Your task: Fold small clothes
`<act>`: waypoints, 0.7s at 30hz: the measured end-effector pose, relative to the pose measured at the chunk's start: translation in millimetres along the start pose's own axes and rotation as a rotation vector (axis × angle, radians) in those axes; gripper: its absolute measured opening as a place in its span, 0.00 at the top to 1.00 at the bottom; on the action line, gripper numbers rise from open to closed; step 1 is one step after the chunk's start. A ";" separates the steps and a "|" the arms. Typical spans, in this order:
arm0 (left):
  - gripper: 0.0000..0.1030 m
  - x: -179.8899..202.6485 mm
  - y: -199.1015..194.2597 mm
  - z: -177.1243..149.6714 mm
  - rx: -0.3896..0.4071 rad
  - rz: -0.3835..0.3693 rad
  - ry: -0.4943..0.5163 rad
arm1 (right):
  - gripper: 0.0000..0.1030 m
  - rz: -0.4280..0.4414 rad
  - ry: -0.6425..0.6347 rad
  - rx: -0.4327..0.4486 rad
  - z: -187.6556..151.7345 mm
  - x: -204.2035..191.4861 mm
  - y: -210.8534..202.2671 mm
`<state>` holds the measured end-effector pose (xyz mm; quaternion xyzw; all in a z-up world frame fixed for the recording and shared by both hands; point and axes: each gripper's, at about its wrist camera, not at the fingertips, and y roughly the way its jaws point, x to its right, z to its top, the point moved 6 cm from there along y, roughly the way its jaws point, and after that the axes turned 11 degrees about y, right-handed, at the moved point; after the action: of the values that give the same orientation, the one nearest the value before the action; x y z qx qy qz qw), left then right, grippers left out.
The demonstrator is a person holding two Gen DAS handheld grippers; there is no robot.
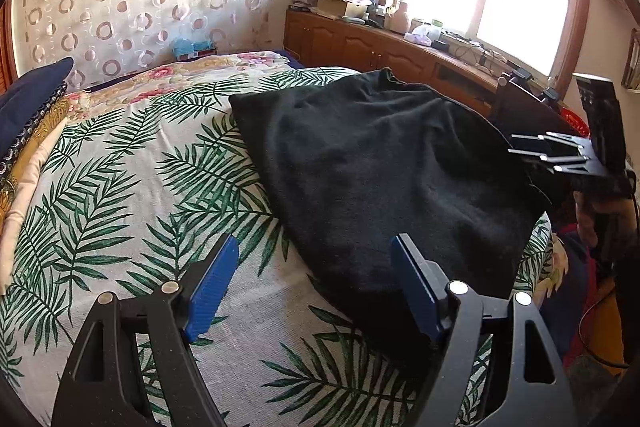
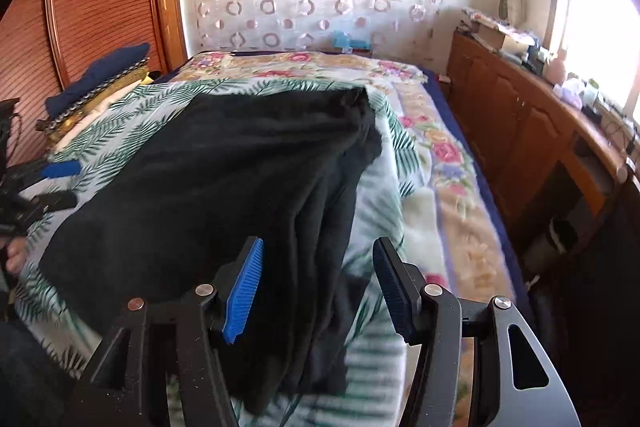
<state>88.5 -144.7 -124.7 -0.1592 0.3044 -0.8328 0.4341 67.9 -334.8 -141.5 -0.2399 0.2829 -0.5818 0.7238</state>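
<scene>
A black garment (image 1: 384, 171) lies spread on the palm-leaf bedspread (image 1: 120, 195). In the left wrist view my left gripper (image 1: 314, 287) hovers open over the garment's near left edge. One blue pad (image 1: 212, 287) is over the bedspread and the other (image 1: 416, 291) over the black cloth. In the right wrist view the garment (image 2: 224, 179) shows layered folds along its right side. My right gripper (image 2: 320, 287) stands open there, with the cloth's near corner lying loose between its jaws. The left gripper (image 2: 66, 185) shows at the garment's far left edge.
Folded blue and yellow bedding (image 2: 100, 79) is stacked at the head of the bed by a wooden wardrobe (image 2: 80, 7). A floral blanket (image 2: 440, 155) covers the bed's window side. A cluttered wooden cabinet (image 1: 380, 47) runs under the window. A hand (image 1: 592, 223) shows at the right edge.
</scene>
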 end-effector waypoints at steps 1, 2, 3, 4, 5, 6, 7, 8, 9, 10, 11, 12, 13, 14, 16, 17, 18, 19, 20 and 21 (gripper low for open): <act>0.23 1.3 0.1 -0.1 -0.002 -0.002 0.002 | 0.43 0.004 0.007 -0.006 -3.9 2.8 -2.3; 0.23 2.9 0.5 -0.6 -0.005 -0.005 0.005 | 0.43 0.008 0.015 -0.014 -5.5 5.3 -4.2; 0.23 4.6 1.0 -1.3 -0.009 -0.009 0.008 | 0.43 0.010 0.023 -0.025 -8.4 6.4 -8.4; 0.23 5.5 1.7 -1.6 -0.013 -0.009 0.009 | 0.43 0.009 0.026 -0.037 -11.7 6.0 -8.6; 0.23 6.6 1.9 -2.1 -0.015 -0.009 0.012 | 0.43 0.006 0.026 -0.049 -13.7 5.3 -8.1; 0.23 7.5 2.2 -2.2 -0.016 -0.009 0.014 | 0.43 0.001 0.026 -0.058 -15.7 2.7 -7.8; 0.23 8.2 2.0 -2.4 -0.017 -0.007 0.016 | 0.43 0.003 0.029 -0.063 -15.8 1.6 -7.3; 0.23 8.8 1.8 -2.7 -0.018 -0.006 0.016 | 0.43 0.010 0.034 -0.066 -16.4 1.7 -7.7; 0.23 8.6 2.0 -2.8 -0.020 -0.007 0.016 | 0.43 0.013 0.038 -0.068 -17.2 2.1 -7.6; 0.23 8.9 2.0 -3.0 -0.021 -0.006 0.017 | 0.43 0.014 0.040 -0.072 -16.8 2.2 -7.8; 0.23 9.5 2.3 -3.4 -0.024 -0.006 0.019 | 0.43 0.017 0.040 -0.074 -17.5 2.0 -8.3; 0.23 10.0 2.5 -3.6 -0.026 -0.005 0.020 | 0.43 0.021 0.039 -0.079 -18.4 1.7 -7.5; 0.23 10.7 3.0 -3.9 -0.028 -0.005 0.022 | 0.43 0.023 0.037 -0.086 -20.1 0.3 -6.7; 0.23 11.3 3.2 -4.5 -0.030 -0.005 0.023 | 0.43 0.027 0.034 -0.094 -21.7 -0.9 -7.0; 0.23 12.0 4.2 -5.3 -0.035 -0.007 0.024 | 0.43 0.041 0.034 -0.094 -22.3 -2.8 -8.4; 0.23 12.3 4.6 -6.0 -0.038 -0.007 0.024 | 0.46 0.049 0.035 -0.097 -22.2 -2.7 -8.7; 0.23 12.6 4.9 -6.5 -0.041 -0.008 0.024 | 0.49 0.054 0.031 -0.099 -22.0 -2.0 -7.9; 0.23 13.0 5.2 -7.5 -0.044 -0.013 0.023 | 0.54 0.063 0.025 -0.100 -21.8 -2.9 -8.8; 0.23 13.5 5.2 -9.1 -0.050 -0.018 0.021 | 0.60 0.073 0.020 -0.102 -22.6 -2.9 -8.5; 0.23 13.9 5.5 -10.6 -0.055 -0.023 0.021 | 0.63 0.080 0.011 -0.103 -23.3 -4.2 -7.2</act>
<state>78.4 -154.7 -136.3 -0.1660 0.3300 -0.8306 0.4168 46.1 -332.7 -153.0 -0.2622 0.3259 -0.5383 0.7316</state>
